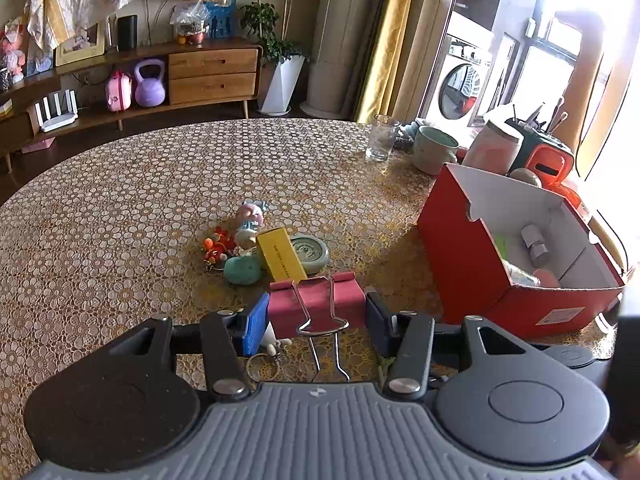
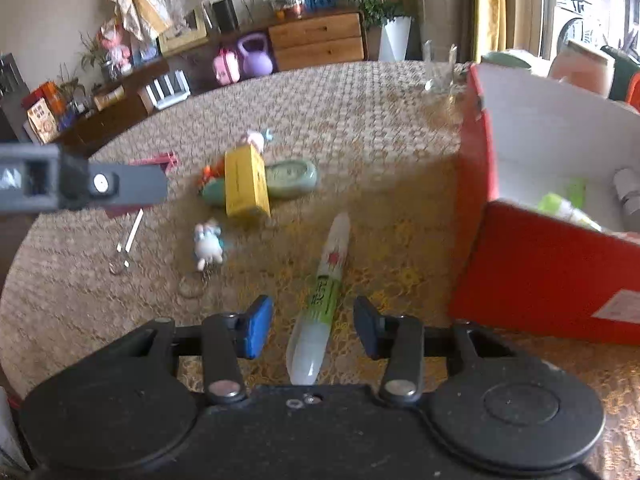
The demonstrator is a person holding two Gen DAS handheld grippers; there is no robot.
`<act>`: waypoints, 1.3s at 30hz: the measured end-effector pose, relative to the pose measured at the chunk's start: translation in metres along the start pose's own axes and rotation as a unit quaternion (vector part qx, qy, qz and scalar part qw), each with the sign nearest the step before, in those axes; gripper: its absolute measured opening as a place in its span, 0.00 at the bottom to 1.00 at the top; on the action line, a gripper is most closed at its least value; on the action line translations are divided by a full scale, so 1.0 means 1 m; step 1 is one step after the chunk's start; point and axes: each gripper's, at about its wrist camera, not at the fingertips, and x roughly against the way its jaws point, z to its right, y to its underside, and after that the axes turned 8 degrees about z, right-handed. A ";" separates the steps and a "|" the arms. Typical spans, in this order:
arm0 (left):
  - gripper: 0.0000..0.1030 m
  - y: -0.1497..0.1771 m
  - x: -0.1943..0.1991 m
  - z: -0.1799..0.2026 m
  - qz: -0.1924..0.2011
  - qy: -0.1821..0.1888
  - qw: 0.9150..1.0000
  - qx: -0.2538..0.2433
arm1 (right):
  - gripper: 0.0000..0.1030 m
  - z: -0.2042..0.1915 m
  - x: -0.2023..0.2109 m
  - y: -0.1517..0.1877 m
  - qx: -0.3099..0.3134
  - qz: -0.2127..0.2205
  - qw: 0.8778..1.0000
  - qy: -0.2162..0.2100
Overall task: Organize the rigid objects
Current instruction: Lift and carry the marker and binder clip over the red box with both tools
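Red box (image 1: 472, 256) with small bottles (image 1: 534, 240)

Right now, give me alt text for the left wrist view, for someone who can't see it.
The left tongs clamp a pink metal binder clip above a round table with a patterned gold cloth. Ahead lies a cluster of small toys around a yellow rectangular box; an open red cardboard box stands to the right.
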 end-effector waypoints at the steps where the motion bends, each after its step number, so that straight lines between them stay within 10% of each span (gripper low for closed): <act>1: 0.50 0.001 -0.001 -0.001 -0.001 -0.001 1.000 0.001 | 0.42 -0.002 -0.003 0.002 0.000 -0.002 1.000 0.002; 21: 0.50 0.006 -0.009 -0.014 -0.017 -0.001 1.000 0.010 | 0.20 -0.023 -0.018 0.013 0.015 -0.024 0.999 0.034; 39: 0.50 -0.008 0.026 0.015 0.009 0.005 1.000 -0.012 | 0.16 0.004 0.079 -0.021 -0.028 0.086 0.996 -0.009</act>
